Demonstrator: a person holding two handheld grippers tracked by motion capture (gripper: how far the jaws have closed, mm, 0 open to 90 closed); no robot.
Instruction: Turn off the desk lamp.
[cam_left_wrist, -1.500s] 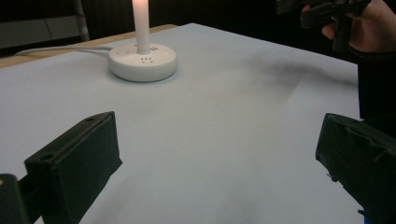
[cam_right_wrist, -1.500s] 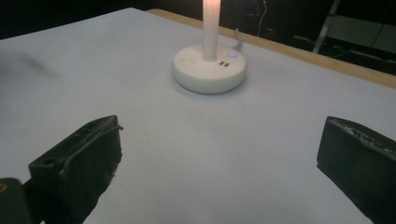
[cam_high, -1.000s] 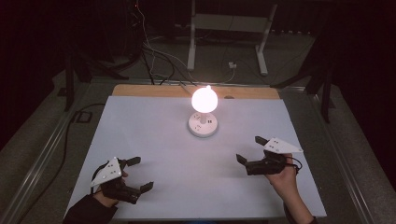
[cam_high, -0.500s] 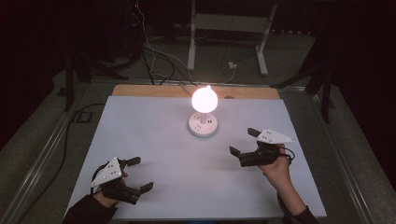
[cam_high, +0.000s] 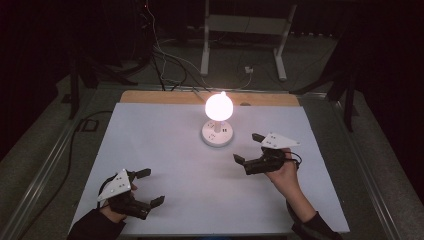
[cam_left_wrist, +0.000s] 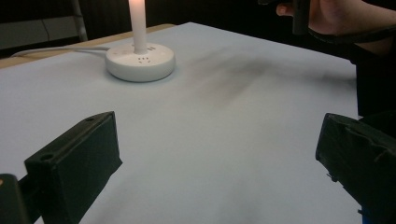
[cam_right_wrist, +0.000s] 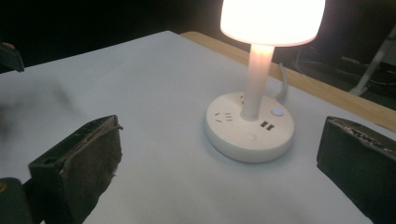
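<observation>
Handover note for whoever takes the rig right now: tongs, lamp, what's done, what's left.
Left tongs: open, empty, low over the near left of the table.
Right tongs: open, empty, just right of the lamp, pointed at it, not touching.
Lamp: lit, upright at far centre; its round base has sockets, a button and a blue light.
Done: nothing gripped or pressed.
Left: probably close in on the base and work it.

Lamp (cam_high: 218, 120) mid-table (cam_high: 150, 145), right gripper (cam_high: 248, 149) near, left gripper (cam_high: 149, 187) well apart.
</observation>
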